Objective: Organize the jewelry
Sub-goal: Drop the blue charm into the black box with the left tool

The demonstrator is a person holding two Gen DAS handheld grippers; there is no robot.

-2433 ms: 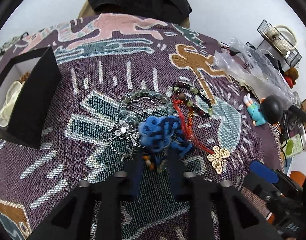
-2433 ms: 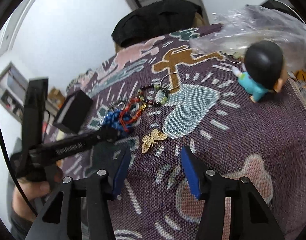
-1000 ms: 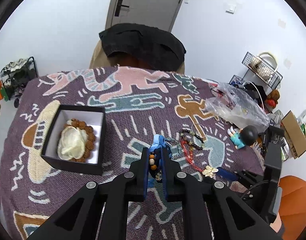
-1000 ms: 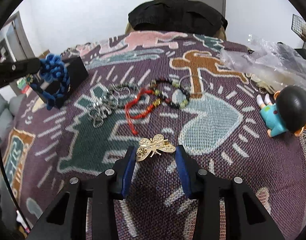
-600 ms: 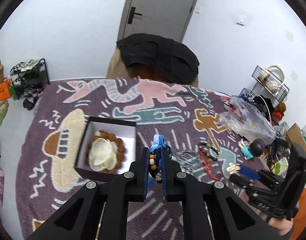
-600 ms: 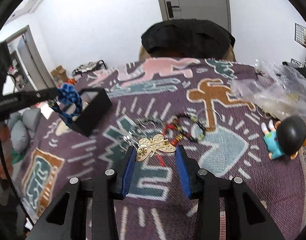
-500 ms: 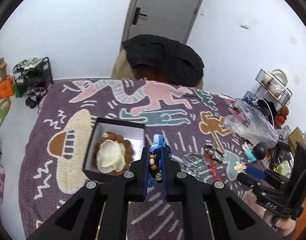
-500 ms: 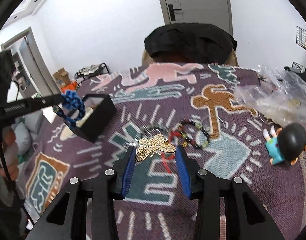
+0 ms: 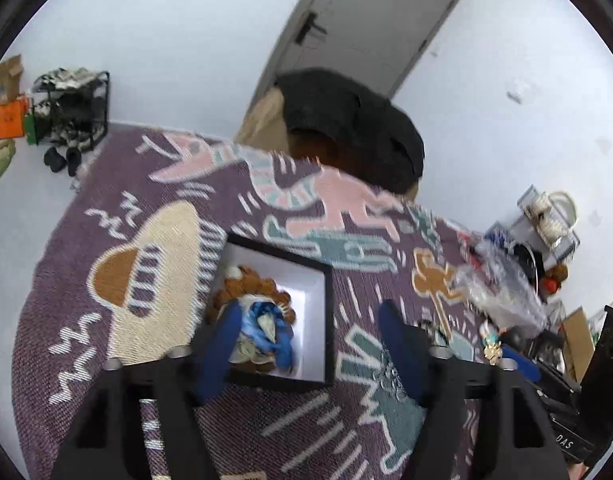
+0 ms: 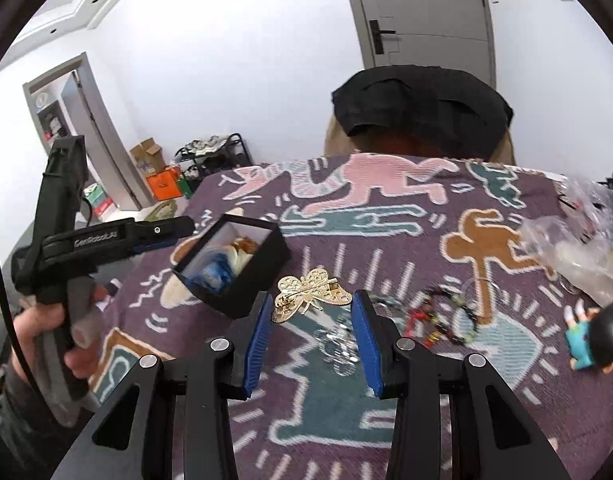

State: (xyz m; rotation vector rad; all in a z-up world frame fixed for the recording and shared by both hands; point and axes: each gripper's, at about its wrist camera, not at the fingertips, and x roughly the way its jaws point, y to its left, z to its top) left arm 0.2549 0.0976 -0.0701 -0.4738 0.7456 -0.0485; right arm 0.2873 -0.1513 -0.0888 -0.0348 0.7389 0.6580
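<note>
My left gripper (image 9: 308, 312) hovers over a black box (image 9: 326, 308) with a white lining. Its jaws are opening and nothing is between them. A blue braided bracelet (image 9: 266, 332) lies inside the box on top of a cream piece and brown beads. In the right wrist view the same box (image 10: 262, 280) sits left of centre, the blue bracelet (image 10: 214, 270) in it, and the left gripper (image 10: 178, 226) is just above its far left corner. My right gripper (image 10: 311, 304) is shut on a gold butterfly brooch (image 10: 310, 294), held above the patterned cloth.
A silver chain (image 10: 340, 344) and red and dark beaded bracelets (image 10: 438, 320) lie on the purple woven cloth (image 10: 386, 412). A toy figure (image 10: 594, 340) and a plastic bag (image 10: 578, 248) sit at the right edge. A chair draped in black (image 10: 422, 100) stands behind.
The left gripper carried the blue bracelet left to above the box, then its jaws spread and the bracelet dropped in. The right gripper rose with the brooch.
</note>
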